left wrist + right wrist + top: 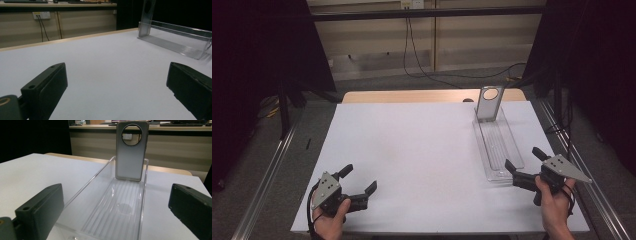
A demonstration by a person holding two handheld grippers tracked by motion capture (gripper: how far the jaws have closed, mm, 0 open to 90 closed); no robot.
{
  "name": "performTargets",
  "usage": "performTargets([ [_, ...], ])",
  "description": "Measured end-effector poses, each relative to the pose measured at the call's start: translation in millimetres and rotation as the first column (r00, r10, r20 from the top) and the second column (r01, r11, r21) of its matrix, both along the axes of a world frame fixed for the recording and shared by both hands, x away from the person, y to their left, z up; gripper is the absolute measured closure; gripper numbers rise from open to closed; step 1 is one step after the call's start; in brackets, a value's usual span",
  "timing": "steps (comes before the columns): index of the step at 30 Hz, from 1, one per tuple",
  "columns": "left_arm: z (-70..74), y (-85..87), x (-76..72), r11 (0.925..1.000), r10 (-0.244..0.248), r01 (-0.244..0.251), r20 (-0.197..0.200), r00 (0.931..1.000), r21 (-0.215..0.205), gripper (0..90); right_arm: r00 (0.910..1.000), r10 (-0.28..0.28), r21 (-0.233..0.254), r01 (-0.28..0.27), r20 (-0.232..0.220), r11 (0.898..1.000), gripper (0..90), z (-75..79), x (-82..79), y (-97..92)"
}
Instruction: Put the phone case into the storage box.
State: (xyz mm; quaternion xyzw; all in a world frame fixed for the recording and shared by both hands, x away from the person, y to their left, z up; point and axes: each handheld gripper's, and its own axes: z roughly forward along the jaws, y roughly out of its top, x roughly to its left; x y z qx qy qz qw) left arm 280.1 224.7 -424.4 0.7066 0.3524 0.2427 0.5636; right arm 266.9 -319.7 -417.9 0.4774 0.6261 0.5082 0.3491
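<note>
A grey phone case [489, 103] [130, 152] with a round camera hole stands upright, leaning against the far end of a clear plastic tray [510, 150] [100, 175] [185, 50] on the right of the white table. My right gripper [526, 161] [116, 212] hovers open just at the tray's near end, with nothing between its jaws. Near the table's front left, my left gripper [359, 179] [117, 87] is open and empty over bare tabletop, far from the tray.
The white table top [412, 150] has a wooden strip along its far edge. Metal rails run beside the table on both sides. Cables hang down the wall behind; black curtains flank the scene.
</note>
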Motion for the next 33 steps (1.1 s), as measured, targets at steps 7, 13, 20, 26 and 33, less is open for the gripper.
performTargets([
  [7,0.2,0.5,-0.2,1.0000,0.006,-0.006,0.002,1.0000,-0.006,3.4,0.9998,-0.018,-0.004,0.018,0.000,1.000,0.0,-5.3,-9.4,-6.2],
  [13,0.9,1.3,-1.3,0.9999,0.012,-0.012,0.008,0.9999,-0.004,3.4,0.9992,-0.040,-0.010,0.040,-0.011,0.999,0.0,-12.3,-17.9,-13.2],
  [20,1.0,3.7,-2.5,0.9996,0.027,-0.027,0.014,0.9995,-0.006,3.4,0.9992,-0.039,-0.011,0.038,-0.007,0.999,0.0,-14.1,-32.2,-15.4],
  [26,2.1,4.8,-3.4,0.9988,0.040,-0.040,0.022,0.9989,-0.030,2.8,0.9991,-0.042,0.015,0.042,0.010,0.999,0.0,-15.0,-44.2,-17.2],
  [33,1.4,5.9,-1.9,0.9988,0.040,-0.040,0.016,0.9991,-0.028,2.5,0.9996,-0.028,0.027,0.029,-0.007,0.999,0.0,-19.6,-40.7,-16.8],
])
